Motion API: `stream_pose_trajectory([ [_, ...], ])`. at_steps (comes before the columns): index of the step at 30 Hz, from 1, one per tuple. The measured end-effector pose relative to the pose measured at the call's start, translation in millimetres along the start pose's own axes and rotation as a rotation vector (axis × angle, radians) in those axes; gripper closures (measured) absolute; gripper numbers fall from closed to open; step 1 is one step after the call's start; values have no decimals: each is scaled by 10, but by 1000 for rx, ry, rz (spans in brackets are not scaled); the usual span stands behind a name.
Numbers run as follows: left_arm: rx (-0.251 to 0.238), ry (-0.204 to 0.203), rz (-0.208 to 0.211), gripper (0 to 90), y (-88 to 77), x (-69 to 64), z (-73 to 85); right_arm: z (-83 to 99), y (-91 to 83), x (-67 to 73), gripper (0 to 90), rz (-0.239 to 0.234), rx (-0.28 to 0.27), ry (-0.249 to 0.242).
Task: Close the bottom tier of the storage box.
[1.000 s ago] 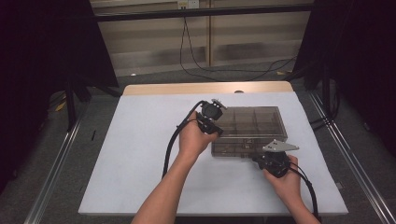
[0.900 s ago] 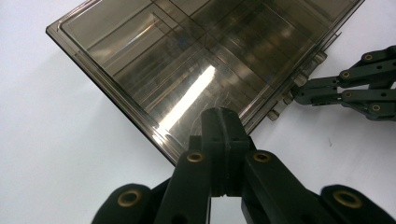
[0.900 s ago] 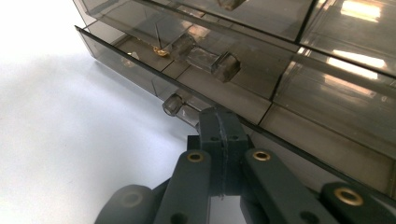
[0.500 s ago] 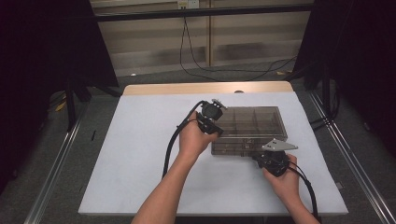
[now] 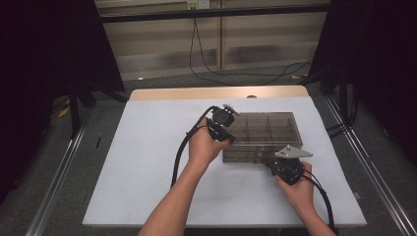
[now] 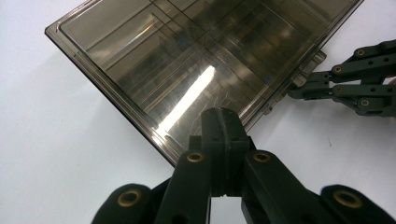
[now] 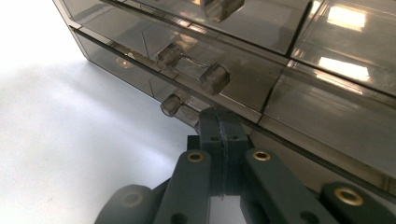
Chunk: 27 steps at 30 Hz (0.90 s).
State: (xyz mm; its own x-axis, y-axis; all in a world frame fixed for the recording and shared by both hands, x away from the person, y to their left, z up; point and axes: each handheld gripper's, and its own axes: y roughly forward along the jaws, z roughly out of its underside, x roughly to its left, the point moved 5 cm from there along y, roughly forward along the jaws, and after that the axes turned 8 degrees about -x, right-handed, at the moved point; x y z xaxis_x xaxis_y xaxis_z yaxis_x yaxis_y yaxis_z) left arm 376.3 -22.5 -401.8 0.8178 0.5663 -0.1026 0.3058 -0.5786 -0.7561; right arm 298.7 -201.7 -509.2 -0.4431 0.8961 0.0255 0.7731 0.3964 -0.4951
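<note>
White table [image 5: 147, 172]: box [image 5: 268, 130] between grippers (touching).

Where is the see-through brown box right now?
In the high view, the smoky plastic box lies flat on the white table, right of centre, with the left claw at its left edge and the right claw at its near edge.

Glossy smoked translucent plastic organizer box [image 5: 268, 132], matt white table cover [image 5: 142, 162], matt black plastic tongs [image 6: 223, 133]

Smoky clear compartment box [image 5: 265, 135], lid shut, flat on the white table [image 5: 147, 167].
</note>
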Motion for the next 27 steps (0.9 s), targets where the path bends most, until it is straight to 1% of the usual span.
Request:
stream_pose_trajectory([
  [2,-2,2,1,900,3,1,-3,-1,5,-3,900,1,-2,0],
  [3,-4,-8,-1,900,6,-8,-3,-2,8,-5,900,1,-3,1],
  [5,0,-1,1,900,7,-9,-6,-3,13,-9,900,3,-5,6],
  [19,-5,-4,1,900,8,-11,-5,-1,22,-9,900,16,-12,4],
  [21,-5,-3,1,900,8,-12,-5,2,22,-11,900,15,-9,2],
  [23,-3,8,-2,900,6,-9,-5,10,23,-7,900,14,-3,3],
  [27,-7,3,-7,900,5,-15,-2,35,30,-18,900,24,14,-7],
])
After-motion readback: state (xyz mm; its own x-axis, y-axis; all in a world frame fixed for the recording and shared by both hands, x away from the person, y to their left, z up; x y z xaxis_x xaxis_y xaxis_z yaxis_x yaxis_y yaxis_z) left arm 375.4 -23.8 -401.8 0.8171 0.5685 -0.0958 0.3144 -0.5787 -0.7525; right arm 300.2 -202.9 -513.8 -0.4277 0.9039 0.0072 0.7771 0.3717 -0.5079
